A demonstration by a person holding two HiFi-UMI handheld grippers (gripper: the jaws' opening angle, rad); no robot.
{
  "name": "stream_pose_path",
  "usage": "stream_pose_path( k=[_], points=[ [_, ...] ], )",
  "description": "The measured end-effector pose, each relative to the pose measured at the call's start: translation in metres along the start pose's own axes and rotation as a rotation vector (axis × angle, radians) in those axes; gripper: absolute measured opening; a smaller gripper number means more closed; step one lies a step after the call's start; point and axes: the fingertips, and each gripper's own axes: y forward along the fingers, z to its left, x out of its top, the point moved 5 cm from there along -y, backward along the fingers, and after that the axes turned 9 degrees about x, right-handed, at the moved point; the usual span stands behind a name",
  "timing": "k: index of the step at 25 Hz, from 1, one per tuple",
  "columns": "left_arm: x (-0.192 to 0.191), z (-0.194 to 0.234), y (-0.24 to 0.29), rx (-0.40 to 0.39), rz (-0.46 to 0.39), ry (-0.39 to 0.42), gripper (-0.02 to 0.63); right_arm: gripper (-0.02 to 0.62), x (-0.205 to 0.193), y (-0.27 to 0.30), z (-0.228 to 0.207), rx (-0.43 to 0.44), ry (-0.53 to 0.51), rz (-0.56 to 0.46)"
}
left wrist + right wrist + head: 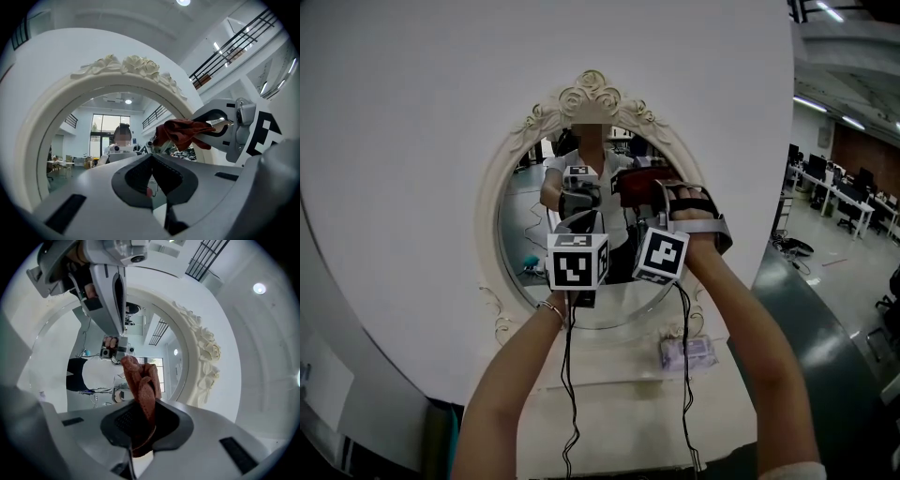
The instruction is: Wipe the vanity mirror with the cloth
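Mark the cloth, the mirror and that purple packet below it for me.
cloth [143, 384]: right gripper view, middle of the bunched fold above the jaws.
vanity mirror [517, 225]: head view, bare glass at its left side.
purple packet [687, 352]: head view, middle of its top face.

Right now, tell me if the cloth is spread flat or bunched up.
Bunched up. The red cloth stands in crumpled folds, pinched in the shut right claw.

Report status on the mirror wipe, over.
Right gripper shut on cloth, held up at the mirror. Left gripper shut, empty, beside it. Nothing between cloth and glass.
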Motion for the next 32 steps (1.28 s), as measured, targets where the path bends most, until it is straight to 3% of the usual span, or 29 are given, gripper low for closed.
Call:
stream_pose_path(
  k=[15, 32],
  points=[
    [-0.081, -0.025, -0.002, -0.042, 0.124, -0.035, 0.011, 0.058, -0.012, -0.006, 0.098, 0.143, 0.04, 0.019],
    [-0.154, -0.032, -0.011, -0.029, 0.259, -0.057, 0.011, 0.058, -0.015, -0.014, 0.186, 0.274, 0.084, 0.012]
  ],
)
